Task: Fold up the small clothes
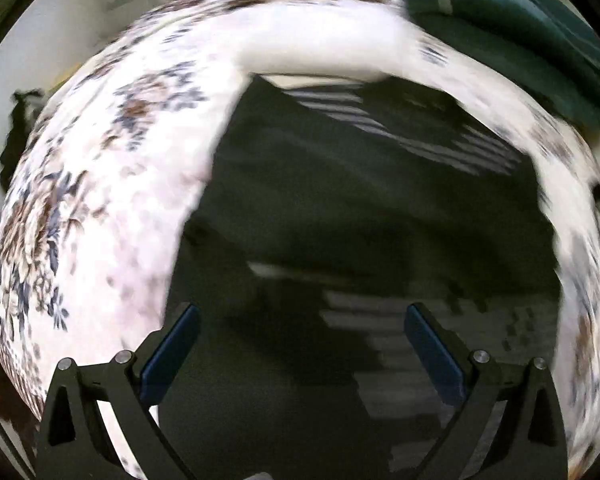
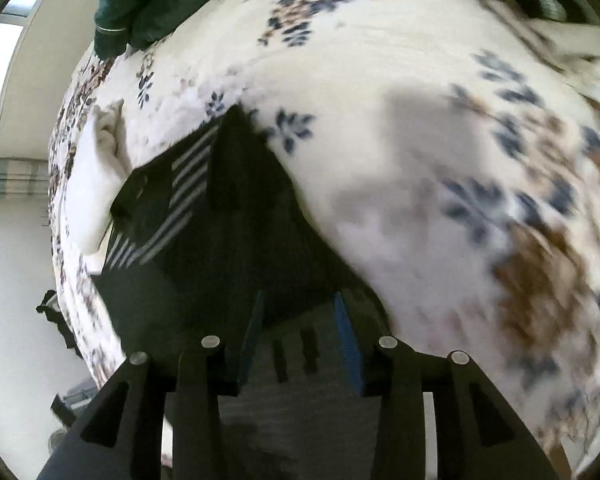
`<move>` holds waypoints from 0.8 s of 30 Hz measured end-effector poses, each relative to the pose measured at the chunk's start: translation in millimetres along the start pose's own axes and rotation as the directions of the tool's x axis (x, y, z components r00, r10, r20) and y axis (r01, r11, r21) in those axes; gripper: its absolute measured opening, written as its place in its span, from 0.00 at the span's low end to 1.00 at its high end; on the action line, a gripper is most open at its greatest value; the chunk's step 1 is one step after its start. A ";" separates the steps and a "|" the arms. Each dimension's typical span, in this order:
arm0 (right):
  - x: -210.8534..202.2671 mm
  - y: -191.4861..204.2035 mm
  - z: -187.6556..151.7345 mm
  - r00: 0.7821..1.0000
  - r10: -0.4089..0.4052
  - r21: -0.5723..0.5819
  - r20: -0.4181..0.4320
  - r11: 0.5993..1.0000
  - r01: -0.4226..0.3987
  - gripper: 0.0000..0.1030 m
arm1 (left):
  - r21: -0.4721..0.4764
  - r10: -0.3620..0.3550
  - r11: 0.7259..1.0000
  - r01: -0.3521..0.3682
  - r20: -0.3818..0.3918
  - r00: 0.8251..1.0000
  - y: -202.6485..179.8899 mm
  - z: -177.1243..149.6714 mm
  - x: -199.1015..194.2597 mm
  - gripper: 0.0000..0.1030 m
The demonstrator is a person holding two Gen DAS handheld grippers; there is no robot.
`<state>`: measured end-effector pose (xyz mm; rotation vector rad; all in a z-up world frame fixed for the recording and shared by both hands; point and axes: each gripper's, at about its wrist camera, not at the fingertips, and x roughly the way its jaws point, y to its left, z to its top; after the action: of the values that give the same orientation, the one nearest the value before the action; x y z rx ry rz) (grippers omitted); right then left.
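Both claws, the left gripper [image 1: 300, 352] and the right gripper [image 2: 298, 340], hang open and empty above a dark striped garment [image 1: 340, 200] on a flowered bedspread [image 1: 100, 200].

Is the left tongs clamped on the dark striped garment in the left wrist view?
No, the left tongs stands wide open above the dark striped garment, with no cloth pinched between its blue pads.

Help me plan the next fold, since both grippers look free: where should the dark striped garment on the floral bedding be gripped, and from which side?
Probably grip the dark striped garment at its pointed corner, which juts onto the floral bedding. Come from above on the bedding side: the cloth lies flat, so an exposed corner is easiest to pinch. The right gripper looks open and empty.
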<state>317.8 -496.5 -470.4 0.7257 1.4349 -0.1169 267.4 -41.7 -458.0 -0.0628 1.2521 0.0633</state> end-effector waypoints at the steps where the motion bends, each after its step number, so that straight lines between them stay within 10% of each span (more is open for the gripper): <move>1: -14.7 -5.8 -10.5 1.000 -0.001 -0.002 -0.012 1.000 0.001 0.39 | 0.030 -0.005 1.000 0.006 -0.007 1.000 -8.2 -7.9 -4.3 1.00; 10: -86.4 -69.5 -56.3 0.989 -0.058 -0.082 -0.135 0.996 0.047 0.50 | 0.267 -0.054 0.959 0.094 -0.154 0.987 -151.9 -137.6 -43.7 1.00; 19: -15.3 -92.9 38.4 0.963 -0.074 -0.292 -0.259 0.957 -0.005 0.50 | 0.330 0.161 0.940 -0.084 -0.214 0.964 -305.5 -228.3 10.5 0.99; 24: 27.1 -86.0 89.8 0.956 -0.023 -0.341 -0.294 0.937 -0.082 0.50 | 0.264 0.188 0.956 -0.124 -0.233 0.954 -317.9 -222.2 63.4 0.56</move>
<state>357.1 -601.0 -531.5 0.4811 1.6714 0.2783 103.0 -375.9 -583.4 0.2533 1.5135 0.0369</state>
